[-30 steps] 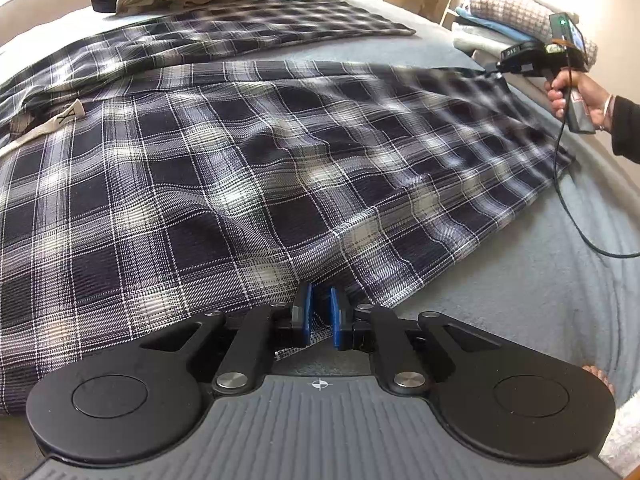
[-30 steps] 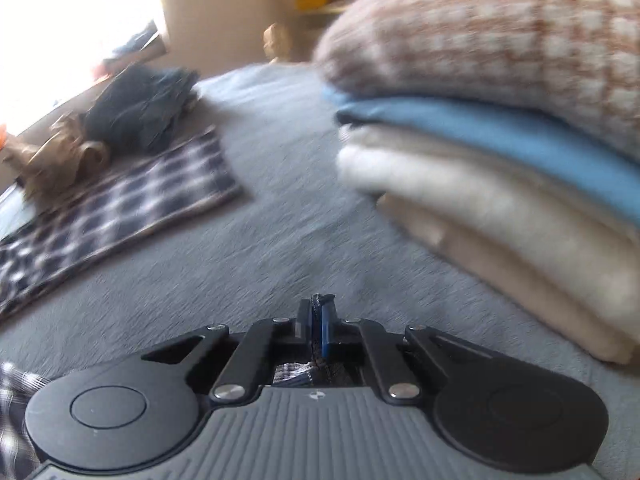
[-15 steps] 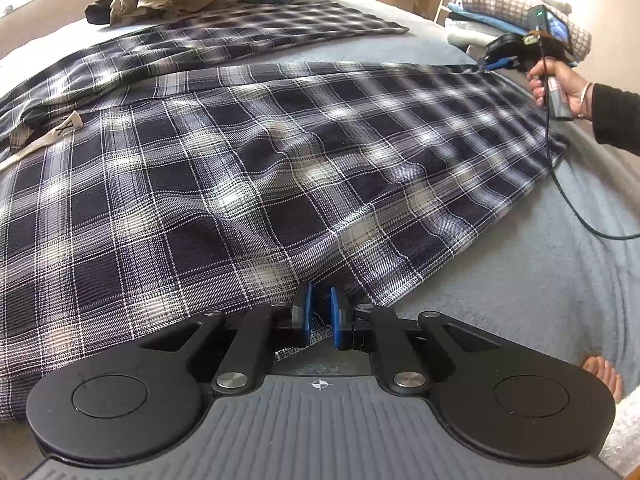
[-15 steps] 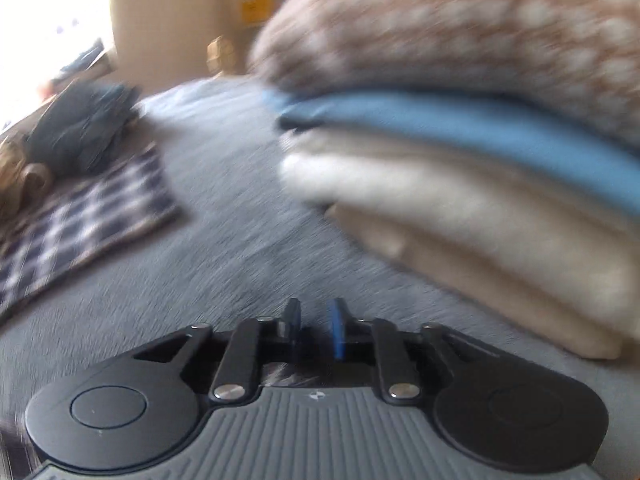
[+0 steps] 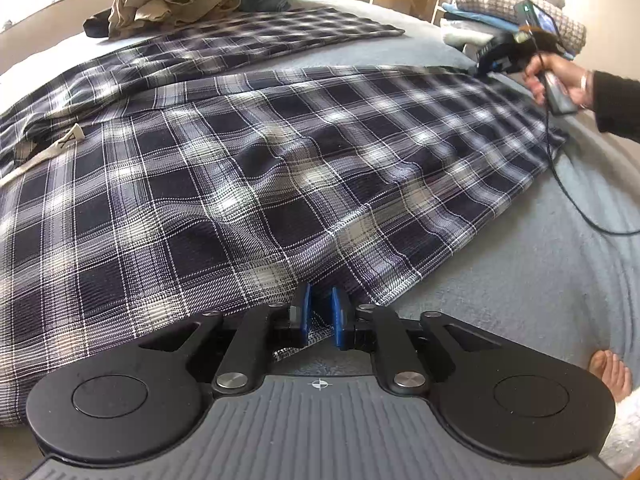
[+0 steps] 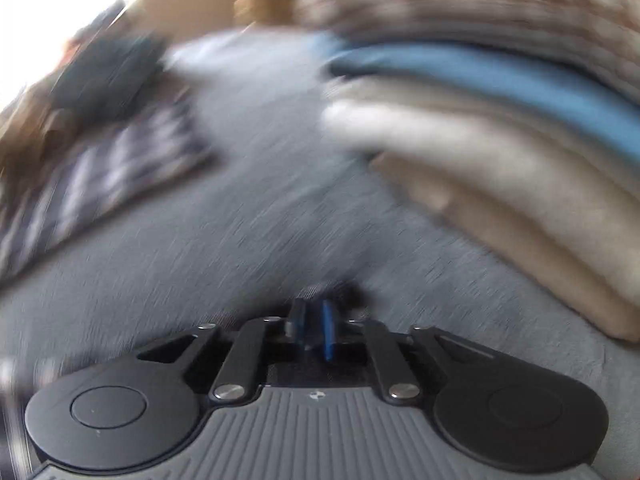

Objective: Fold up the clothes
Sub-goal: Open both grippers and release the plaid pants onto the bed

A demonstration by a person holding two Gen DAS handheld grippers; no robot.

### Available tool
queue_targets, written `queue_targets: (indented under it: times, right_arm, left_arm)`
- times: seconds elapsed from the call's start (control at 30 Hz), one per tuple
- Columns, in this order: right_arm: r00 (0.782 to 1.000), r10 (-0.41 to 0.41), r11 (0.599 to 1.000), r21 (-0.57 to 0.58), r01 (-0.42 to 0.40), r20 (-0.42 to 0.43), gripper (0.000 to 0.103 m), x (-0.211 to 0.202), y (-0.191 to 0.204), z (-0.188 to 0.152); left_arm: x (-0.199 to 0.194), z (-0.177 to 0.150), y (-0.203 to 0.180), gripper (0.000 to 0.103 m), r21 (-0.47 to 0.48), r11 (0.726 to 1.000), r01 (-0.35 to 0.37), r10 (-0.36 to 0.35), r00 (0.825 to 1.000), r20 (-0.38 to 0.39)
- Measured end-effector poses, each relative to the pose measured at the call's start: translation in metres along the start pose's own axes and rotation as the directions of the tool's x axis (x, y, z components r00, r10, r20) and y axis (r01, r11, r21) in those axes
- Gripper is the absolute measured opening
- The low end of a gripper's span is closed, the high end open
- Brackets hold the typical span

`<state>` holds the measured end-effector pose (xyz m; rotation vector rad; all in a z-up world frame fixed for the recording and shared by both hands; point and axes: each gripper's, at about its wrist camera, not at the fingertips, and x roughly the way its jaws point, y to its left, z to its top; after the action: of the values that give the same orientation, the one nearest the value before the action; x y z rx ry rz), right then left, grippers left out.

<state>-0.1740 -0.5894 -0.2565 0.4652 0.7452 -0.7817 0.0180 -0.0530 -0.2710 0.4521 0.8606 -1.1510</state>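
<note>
The left hand-held gripper (image 5: 319,316) has its blue pads slightly parted around the near hem of the navy-and-white plaid cotton garment (image 5: 256,168), which lies spread across the grey blanket-covered bed (image 5: 520,280). At the garment's far corner the right hand-held gripper (image 6: 314,330), blurred in its own view, shows its pads apart with nothing between them. Beyond it rises a stack of folded beige, cream and blue clothes (image 6: 500,160).

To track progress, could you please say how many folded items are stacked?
4: checked knit on top, blue item below, cream item next, beige item at bottom; blur may hide more.
</note>
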Motion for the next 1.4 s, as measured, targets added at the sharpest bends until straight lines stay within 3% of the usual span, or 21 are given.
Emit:
queue_targets:
  times: [0.03,0.1,0.17,0.23,0.3,0.37,0.47,0.5,0.6,0.67,0.73,0.77,0.8,0.9,1.0,1.03,1.13,1.17,1.2,1.33,1.4]
  right_arm:
    - [1.0,-0.006,1.0,-0.001,0.006,0.019,0.008,-0.005,0.005,0.002]
    - [0.997,0.067,0.993,-0.102,-0.064,0.027,0.009,-0.021,0.031,-0.002]
    - [0.986,0.166,0.967,-0.192,-0.169,-0.034,0.009,-0.027,0.061,-0.014]
    - [0.959,0.258,0.921,-0.269,-0.28,-0.115,0.009,-0.032,0.092,-0.027]
    - [0.919,0.338,0.858,-0.334,-0.39,-0.202,0.01,-0.036,0.123,-0.04]
    - [0.935,0.281,0.867,-0.359,-0.345,-0.218,0.01,-0.018,0.14,-0.044]
    - [0.977,0.165,0.933,-0.298,-0.2,-0.138,0.01,-0.002,0.144,-0.023]
    - [0.974,0.176,0.928,-0.305,-0.213,-0.144,0.011,-0.006,0.153,-0.022]
    - [0.928,0.3,0.858,-0.364,-0.363,-0.22,0.011,-0.029,0.189,-0.027]
    - [0.886,0.374,0.796,-0.395,-0.458,-0.274,0.012,-0.043,0.213,-0.031]
    - [0.829,0.43,0.721,-0.417,-0.553,-0.357,0.015,-0.047,0.244,-0.048]
    - [0.818,0.431,0.709,-0.417,-0.568,-0.382,0.018,-0.044,0.257,-0.055]
    - [0.815,0.42,0.711,-0.414,-0.569,-0.398,0.018,-0.037,0.269,-0.061]
    - [0.868,0.379,0.81,-0.339,-0.479,-0.322,0.016,-0.008,0.278,-0.046]
    - [0.887,0.375,0.864,-0.247,-0.439,-0.269,0.018,-0.009,0.281,-0.027]
    - [0.864,0.41,0.85,-0.221,-0.478,-0.291,0.018,-0.014,0.286,-0.027]
    - [0.746,0.511,0.751,-0.199,-0.629,-0.427,0.018,-0.027,0.316,-0.042]
    - [0.717,0.515,0.726,-0.206,-0.656,-0.469,0.018,-0.027,0.33,-0.051]
    - [0.715,0.497,0.722,-0.223,-0.655,-0.492,0.018,-0.023,0.344,-0.06]
    - [0.83,0.446,0.821,-0.216,-0.529,-0.334,0.018,-0.001,0.354,-0.053]
    - [0.864,0.432,0.873,-0.122,-0.473,-0.258,0.019,-0.005,0.339,-0.037]
  left_arm:
    - [-0.001,-0.001,0.0,0.016,0.003,1.0,0.001,-0.001,1.0,-0.001]
    - [-0.004,-0.002,0.001,0.02,0.01,1.0,0.003,-0.003,1.0,-0.002]
    - [-0.006,-0.004,0.001,0.021,0.017,1.0,0.005,-0.005,1.0,-0.003]
    - [-0.004,-0.003,-0.001,0.022,0.023,1.0,0.006,-0.006,1.0,-0.003]
    - [-0.004,-0.004,-0.001,0.023,0.027,1.0,0.01,-0.01,1.0,-0.002]
    - [-0.003,-0.004,-0.001,0.023,0.025,1.0,0.015,-0.015,1.0,-0.003]
    - [-0.004,-0.005,0.001,0.023,0.009,1.0,0.022,-0.022,1.0,-0.002]
    - [-0.004,-0.006,0.001,0.023,0.006,1.0,0.024,-0.024,1.0,0.0]
    - [-0.004,-0.008,0.002,0.025,-0.002,1.0,0.031,-0.031,0.999,0.006]
    - [-0.004,-0.008,0.002,0.027,-0.004,0.999,0.041,-0.041,0.999,0.008]
    - [-0.003,-0.008,0.003,0.031,-0.005,0.999,0.051,-0.051,0.999,0.008]
    - [-0.003,-0.008,0.003,0.033,-0.004,0.999,0.054,-0.054,0.999,0.01]
    - [-0.003,-0.009,0.002,0.036,-0.001,0.998,0.056,-0.056,0.998,0.012]
    - [-0.004,-0.011,0.001,0.039,0.006,0.998,0.061,-0.061,0.998,0.018]
    - [-0.005,-0.013,-0.001,0.044,0.014,0.998,0.067,-0.067,0.997,0.024]
    - [-0.005,-0.013,-0.001,0.044,0.017,0.997,0.069,-0.069,0.997,0.026]
    - [-0.006,-0.015,-0.002,0.046,0.024,0.997,0.074,-0.075,0.997,0.032]
    - [-0.006,-0.016,-0.003,0.047,0.027,0.997,0.076,-0.077,0.996,0.034]
    - [-0.006,-0.017,-0.003,0.048,0.03,0.997,0.078,-0.079,0.996,0.036]
    - [-0.01,-0.018,-0.002,0.048,0.009,0.996,0.09,-0.09,0.995,0.037]
    - [-0.015,-0.018,0.0,0.048,-0.02,0.995,0.101,-0.101,0.994,0.033]
